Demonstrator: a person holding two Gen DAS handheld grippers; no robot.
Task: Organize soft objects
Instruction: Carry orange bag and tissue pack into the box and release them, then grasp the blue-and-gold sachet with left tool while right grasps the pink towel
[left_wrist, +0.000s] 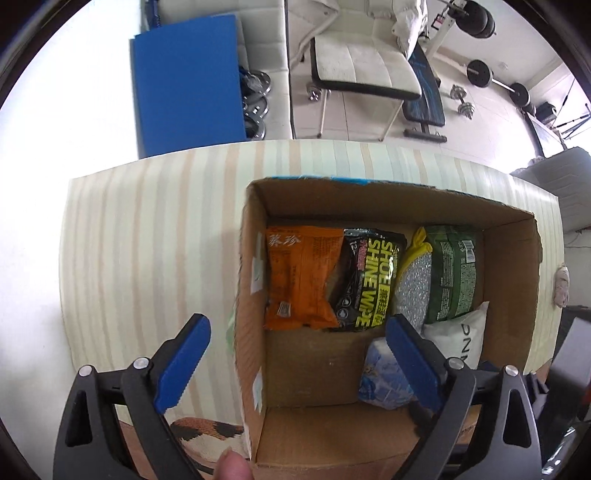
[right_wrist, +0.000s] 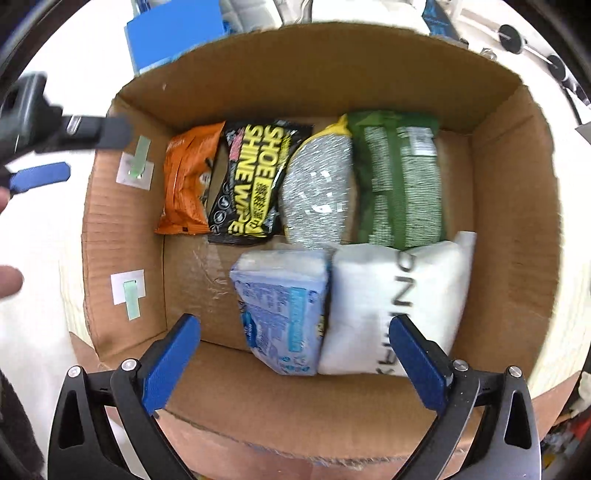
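Observation:
An open cardboard box (left_wrist: 251, 280) (right_wrist: 122, 236) stands on a striped table (left_wrist: 147, 229). Along its far wall lie an orange packet (left_wrist: 301, 277) (right_wrist: 186, 184), a black shoe shine wipe pack (left_wrist: 369, 280) (right_wrist: 255, 181), a silver scouring pad with yellow trim (left_wrist: 413, 280) (right_wrist: 317, 188) and a green pack (left_wrist: 452, 273) (right_wrist: 402, 181). In front lie a blue tissue pack (left_wrist: 384, 376) (right_wrist: 284, 314) and a white pack (left_wrist: 461, 339) (right_wrist: 391, 306). My left gripper (left_wrist: 295, 363) is open and empty, straddling the box's left wall. My right gripper (right_wrist: 295, 365) is open and empty above the box's near edge.
A cloth with a brown and orange pattern (left_wrist: 207, 432) lies on the table by the box's near left corner. Beyond the table are a blue board (left_wrist: 184, 81), a white chair (left_wrist: 362, 62) and dumbbells (left_wrist: 480, 74). The left gripper shows at the right wrist view's left edge (right_wrist: 40, 177).

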